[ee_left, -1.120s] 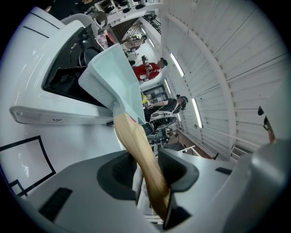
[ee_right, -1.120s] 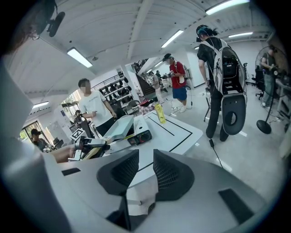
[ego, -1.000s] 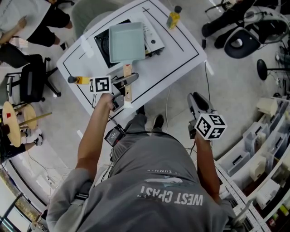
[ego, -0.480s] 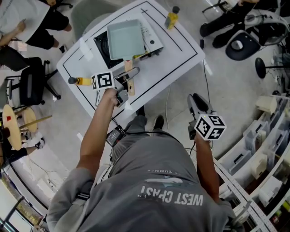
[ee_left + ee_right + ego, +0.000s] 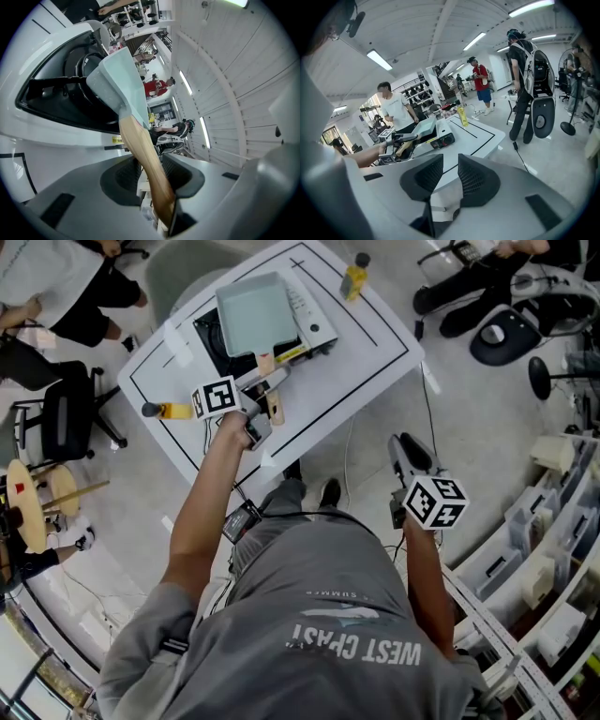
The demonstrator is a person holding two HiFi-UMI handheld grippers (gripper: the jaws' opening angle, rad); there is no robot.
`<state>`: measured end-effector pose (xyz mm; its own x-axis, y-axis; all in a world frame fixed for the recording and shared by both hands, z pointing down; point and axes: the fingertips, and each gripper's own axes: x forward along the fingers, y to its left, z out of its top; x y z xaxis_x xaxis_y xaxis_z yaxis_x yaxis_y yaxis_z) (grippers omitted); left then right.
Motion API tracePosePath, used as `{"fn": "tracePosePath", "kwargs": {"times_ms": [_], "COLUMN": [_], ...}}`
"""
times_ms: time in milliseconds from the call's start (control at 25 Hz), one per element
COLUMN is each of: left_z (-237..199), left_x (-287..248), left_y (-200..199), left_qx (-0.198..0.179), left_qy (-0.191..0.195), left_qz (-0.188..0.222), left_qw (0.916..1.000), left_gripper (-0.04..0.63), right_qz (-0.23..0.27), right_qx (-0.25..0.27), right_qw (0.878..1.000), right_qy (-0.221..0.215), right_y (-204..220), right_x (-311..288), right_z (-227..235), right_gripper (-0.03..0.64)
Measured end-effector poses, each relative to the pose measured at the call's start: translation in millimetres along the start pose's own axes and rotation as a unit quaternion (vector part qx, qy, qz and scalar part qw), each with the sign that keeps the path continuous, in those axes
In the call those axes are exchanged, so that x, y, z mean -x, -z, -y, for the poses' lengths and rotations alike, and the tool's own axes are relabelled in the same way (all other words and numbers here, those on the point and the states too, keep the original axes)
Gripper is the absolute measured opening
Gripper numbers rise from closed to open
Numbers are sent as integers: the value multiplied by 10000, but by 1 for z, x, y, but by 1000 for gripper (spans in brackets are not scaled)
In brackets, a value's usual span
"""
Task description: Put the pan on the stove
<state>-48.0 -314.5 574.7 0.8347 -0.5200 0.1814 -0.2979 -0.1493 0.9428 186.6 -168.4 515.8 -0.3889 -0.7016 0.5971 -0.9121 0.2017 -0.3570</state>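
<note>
Now the left tongs [image 5: 153,174] are clamped on the wooden handle [image 5: 140,150] of the pale green square pan [image 5: 255,313], and that pan sits over the black burner well of the stove [image 5: 208,332], in the upper middle of the head view. From the left gripper view the pan looks tipped, its far edge raised against the burner ring, and I can't tell whether its base is touching the grate yet. To do this well, I'd say level the pan first, so the base comes flat rather than corner-first, then centre it over the ring and lower gently; the grip is far out along the handle, so the weight of the pan will want to twist it in the pads, and a slow, steady wrist matters. Release only once the base is fully seated, with the handle pointing off toward the lower edge of the stove and away from the control panel on its right. The right tongs [image 5: 450,176] hang low at the right of the head view, jaws apart with nothing between them, well apart from the white surface [image 5: 366,352]. Counting up: one pan, one stove, one yellow bottle [image 5: 356,276] at the surface's top corner, one yellow-handled tool [image 5: 167,410] at its left edge, and two sets of tongs.
</note>
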Motion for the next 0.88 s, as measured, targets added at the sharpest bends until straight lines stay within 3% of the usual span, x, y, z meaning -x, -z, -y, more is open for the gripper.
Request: {"fn": "tracePosePath", "kwargs": {"times_ms": [600,880], "left_z": [-1,3], "left_x": [-8,-11], "left_y": [-12,-10], "left_qx": [-119,-227], "left_qy": [119,211], "left_qz": [158,157], "left_qw": [9997,9994], "left_gripper": [144,193], "right_qz": [17,-7], "right_qx": [28,36], "right_qw": [10000,10000], "right_qy": [-43,-83], "right_y": [-5,-4], "right_x": [-3,-3], "right_z": [2,3], "right_gripper": [107,107]}}
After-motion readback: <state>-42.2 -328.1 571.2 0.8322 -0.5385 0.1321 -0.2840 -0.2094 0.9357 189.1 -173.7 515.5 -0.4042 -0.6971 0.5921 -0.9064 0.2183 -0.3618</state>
